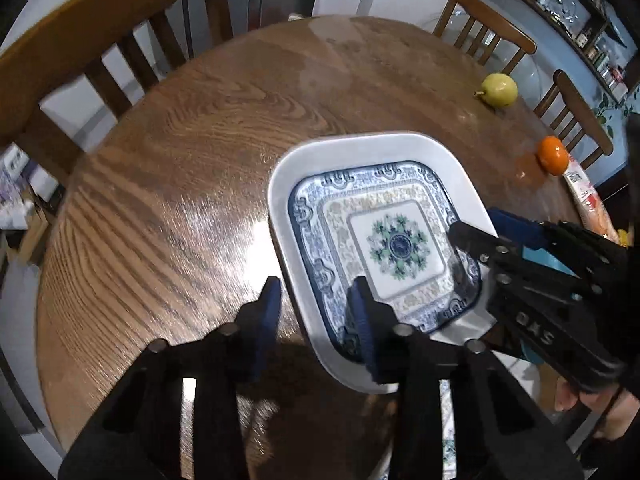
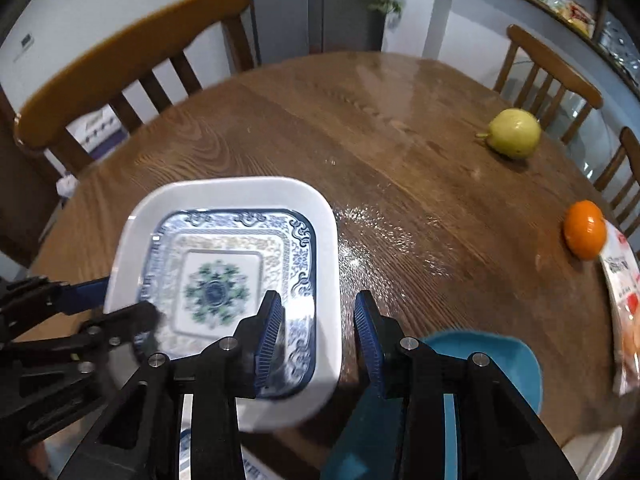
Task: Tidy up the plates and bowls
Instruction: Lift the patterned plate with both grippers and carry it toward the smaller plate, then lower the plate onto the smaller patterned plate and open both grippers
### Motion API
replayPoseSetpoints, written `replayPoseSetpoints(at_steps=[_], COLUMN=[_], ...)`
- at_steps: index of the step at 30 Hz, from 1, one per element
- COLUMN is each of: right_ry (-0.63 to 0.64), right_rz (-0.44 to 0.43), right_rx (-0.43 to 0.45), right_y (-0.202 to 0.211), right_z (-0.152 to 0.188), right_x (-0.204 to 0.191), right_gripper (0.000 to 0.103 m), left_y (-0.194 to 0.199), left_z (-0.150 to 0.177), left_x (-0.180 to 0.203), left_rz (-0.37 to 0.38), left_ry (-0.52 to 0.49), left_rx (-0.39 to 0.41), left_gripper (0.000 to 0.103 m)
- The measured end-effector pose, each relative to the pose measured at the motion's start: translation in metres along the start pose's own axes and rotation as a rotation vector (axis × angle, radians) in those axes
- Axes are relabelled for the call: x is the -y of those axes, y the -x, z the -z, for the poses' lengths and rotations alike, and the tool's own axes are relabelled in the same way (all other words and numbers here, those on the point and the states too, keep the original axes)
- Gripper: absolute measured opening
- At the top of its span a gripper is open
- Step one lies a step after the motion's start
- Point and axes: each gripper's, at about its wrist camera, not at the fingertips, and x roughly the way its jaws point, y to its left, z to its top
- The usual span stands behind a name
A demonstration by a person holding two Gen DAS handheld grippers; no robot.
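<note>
A blue-patterned square plate (image 1: 396, 240) lies inside a larger white square plate (image 1: 280, 184) on the round wooden table (image 1: 180, 160). Both show in the right wrist view, the patterned plate (image 2: 224, 276) in the white plate (image 2: 240, 192). My left gripper (image 1: 316, 312) is open, its jaws astride the white plate's near left rim. My right gripper (image 2: 316, 316) is open, astride the white plate's right rim; it also shows in the left wrist view (image 1: 476, 236). A blue bowl (image 2: 500, 360) sits under my right gripper.
A yellow-green pear (image 2: 514, 132) and an orange (image 2: 584, 236) lie at the table's right side, beside a snack packet (image 2: 624, 312). Wooden chairs (image 2: 132, 60) stand around the table. Shelves with jars line the far right wall.
</note>
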Motion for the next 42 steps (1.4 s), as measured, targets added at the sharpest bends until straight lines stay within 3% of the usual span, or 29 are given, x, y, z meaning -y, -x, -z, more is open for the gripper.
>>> replayPoseSetpoints(at_steps=[2,5,9,15,22,32,42], right_ry=[-0.004,-0.015,-0.071,-0.125,-0.271,-0.478,-0.486], right_rz=[-0.034,-0.019,-0.044,-0.057,-0.085,-0.111,-0.086], right_rx=[0.001,-0.002,0.019,0.089,0.100,0.056,0.008], right_y=[-0.004,-0.006,0.009,0.062,0.106,0.117,0.107], right_z=[-0.001,-0.003,0.007,0.029,0.081,0.159,0.179], right_x=[0.002,0.005,0.012,0.004,0.010,0.009,0.001], right_gripper=[0.026,0.011,0.009,0.008,0.009,0.010,0.010], left_y=[-0.002,-0.004,-0.001,0.029,0.059,0.054,0.045], left_z=[-0.001,-0.004,-0.005,0.000,0.030,0.063,0.079], left_x=[-0.002,-0.003,-0.013,-0.006,0.015,0.041,0.049], left_rz=[0.003,-0.024,0.007,0.021,0.062,0.043,0.007], left_ry=[-0.008,-0.017,0.006,-0.054,-0.178,-0.320,-0.361], left_rx=[0.000,0.012,0.006,0.058,0.067,0.016,-0.006], left_gripper=[0.023,0.019,0.009,0.009,0.009,0.009,0.009])
